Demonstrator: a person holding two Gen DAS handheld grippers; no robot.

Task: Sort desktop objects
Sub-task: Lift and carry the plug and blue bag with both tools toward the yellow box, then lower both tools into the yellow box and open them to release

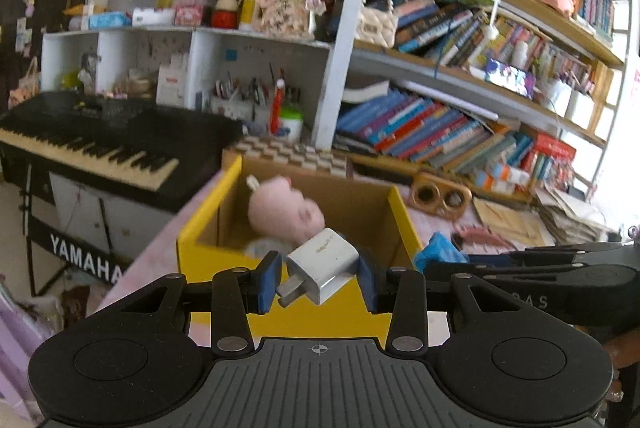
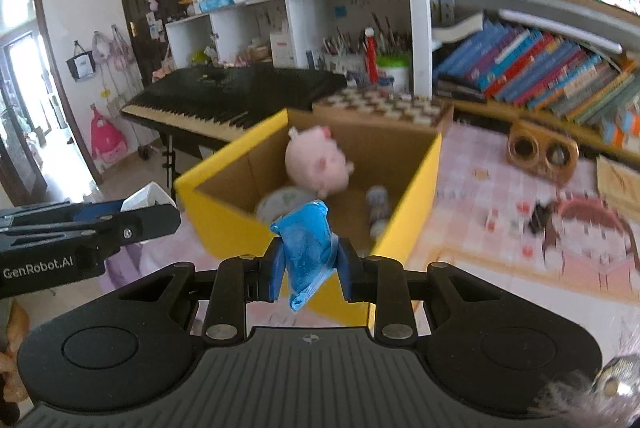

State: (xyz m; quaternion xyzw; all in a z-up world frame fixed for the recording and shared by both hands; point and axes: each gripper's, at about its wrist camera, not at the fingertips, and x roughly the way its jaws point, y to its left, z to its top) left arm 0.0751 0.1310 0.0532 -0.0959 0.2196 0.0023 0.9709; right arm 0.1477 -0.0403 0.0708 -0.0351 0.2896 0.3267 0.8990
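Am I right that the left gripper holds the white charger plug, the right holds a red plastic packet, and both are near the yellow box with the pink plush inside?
Not quite: the plastic packet in the right gripper is blue, as the right wrist view shows. The left gripper does clamp the white charger plug, near the yellow box holding the pink plush.

left claw point(image 1: 318, 278) clamps white plug adapter point(image 1: 323, 264) | yellow box point(image 1: 320, 320) just beyond | pink plush point(image 1: 284, 210) inside

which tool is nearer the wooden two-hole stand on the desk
Right. The right tool, shut on a blue packet, is on the stand's side of the yellow box. The left tool, shut on a white charger, sits farther over toward the keyboard.
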